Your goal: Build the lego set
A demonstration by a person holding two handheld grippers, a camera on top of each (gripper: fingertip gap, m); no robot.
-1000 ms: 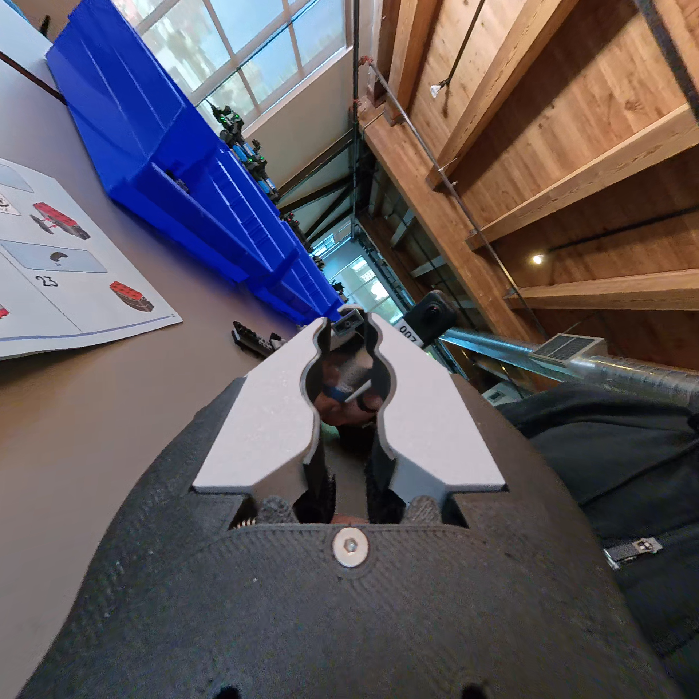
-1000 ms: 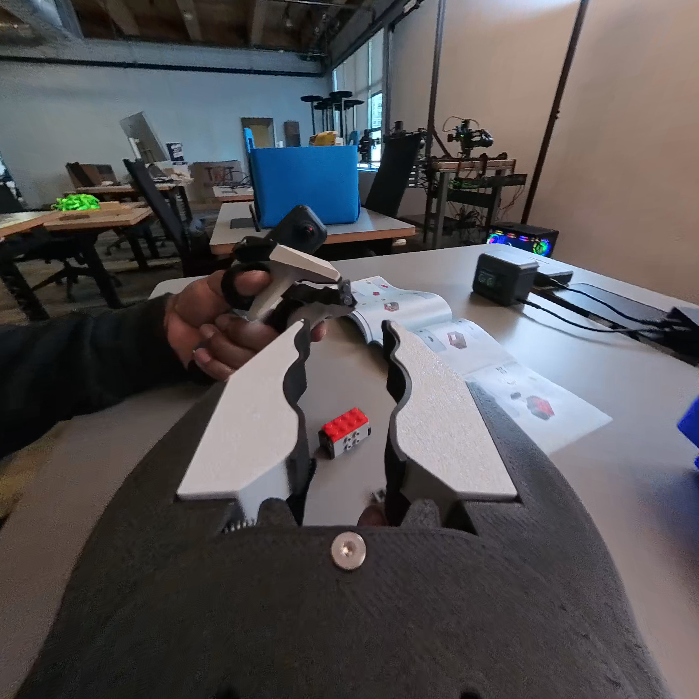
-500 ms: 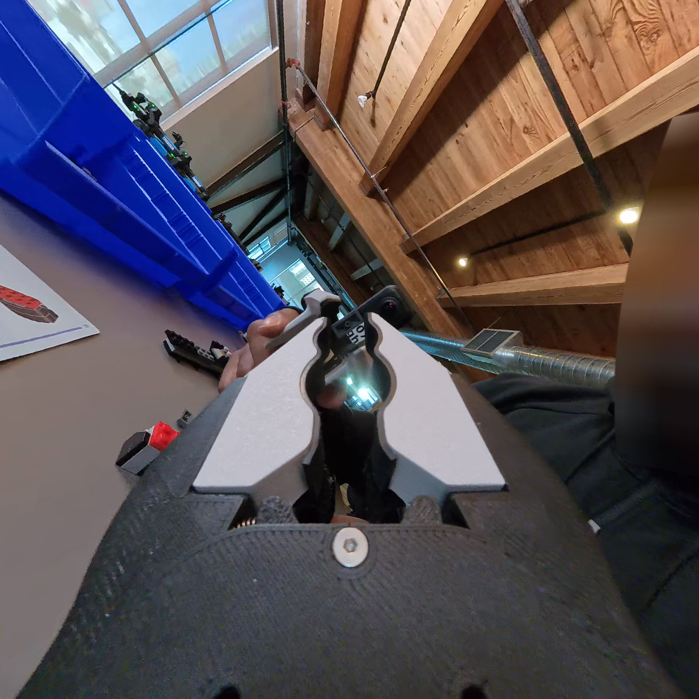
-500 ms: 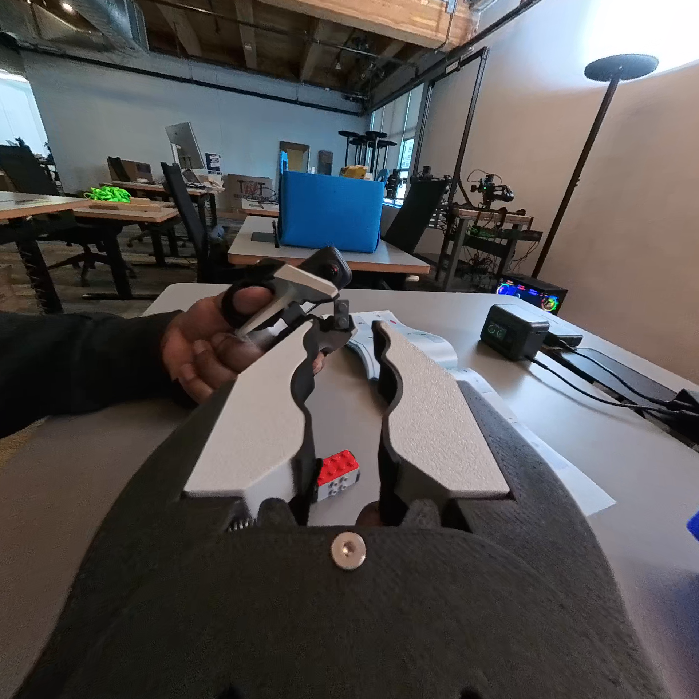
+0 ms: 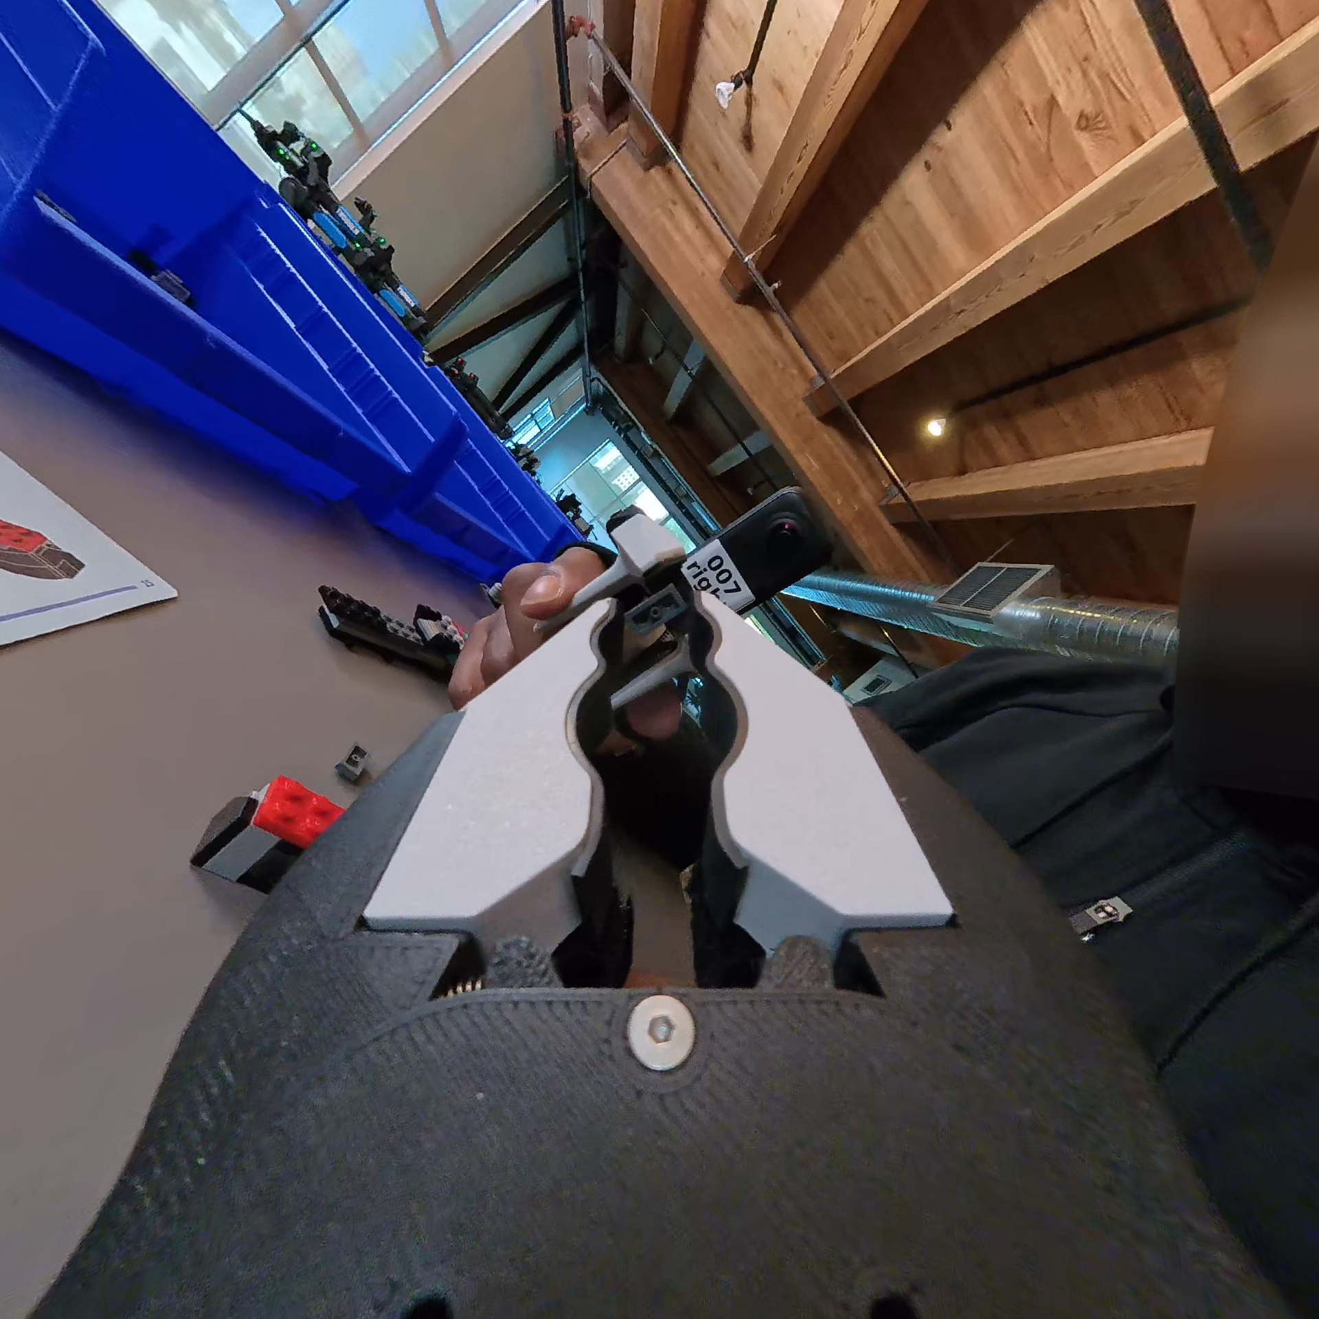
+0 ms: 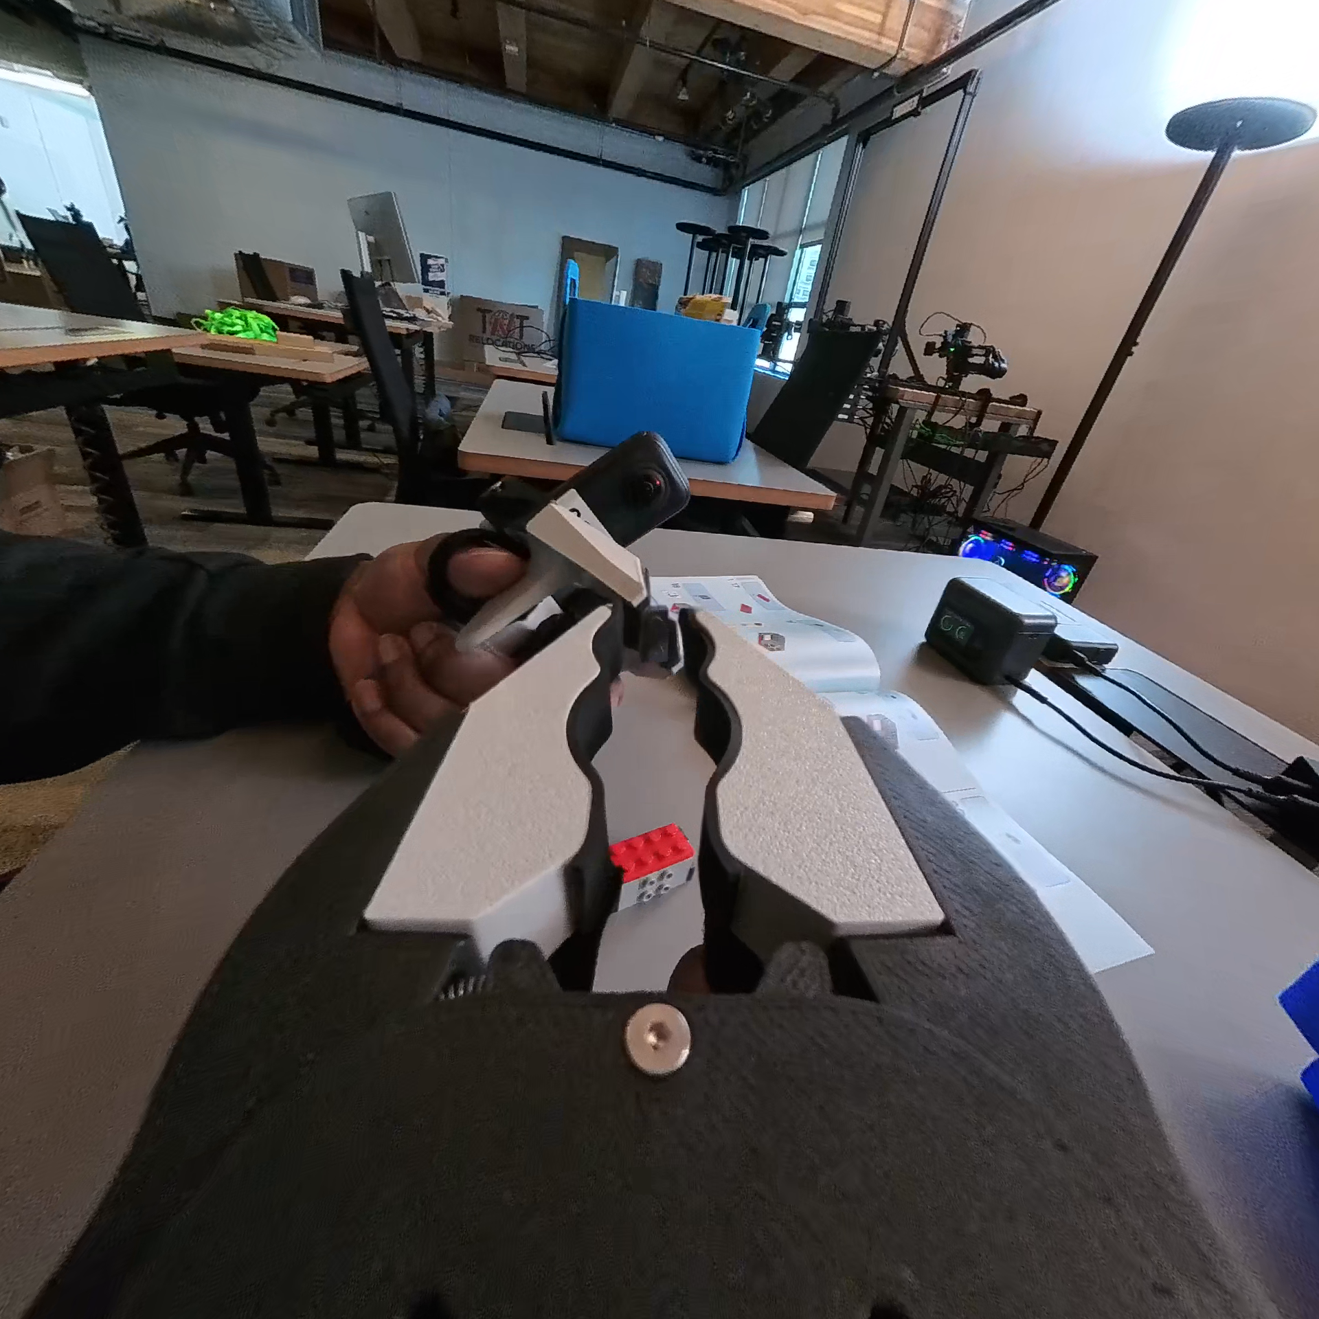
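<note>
Left wrist view. Shows left gripper [image 5: 653,617] held above the table [image 5: 143,749], jaws nearly together and pinching a small dark grey plate [image 5: 653,612] at the tips. Faces right gripper [image 6: 651,632] tip to tip. Right wrist view: shows that gripper's jaws drawn in to a slim gap around the same plate [image 6: 660,639], far narrower than one second ago; cannot tell whether they clamp it.

Below, on the table: red-topped brick block [image 5: 275,828], out of the left view a second ago, now beside the gripper body; sits lower in the right view [image 6: 651,860], between the finger bases. Just beyond it, a loose dark piece [image 5: 353,758], then a long black assembly [image 5: 389,628]. Farther out: instruction booklet [image 5: 64,571], shifted toward the left edge, and blue bins [image 5: 214,300].
</note>
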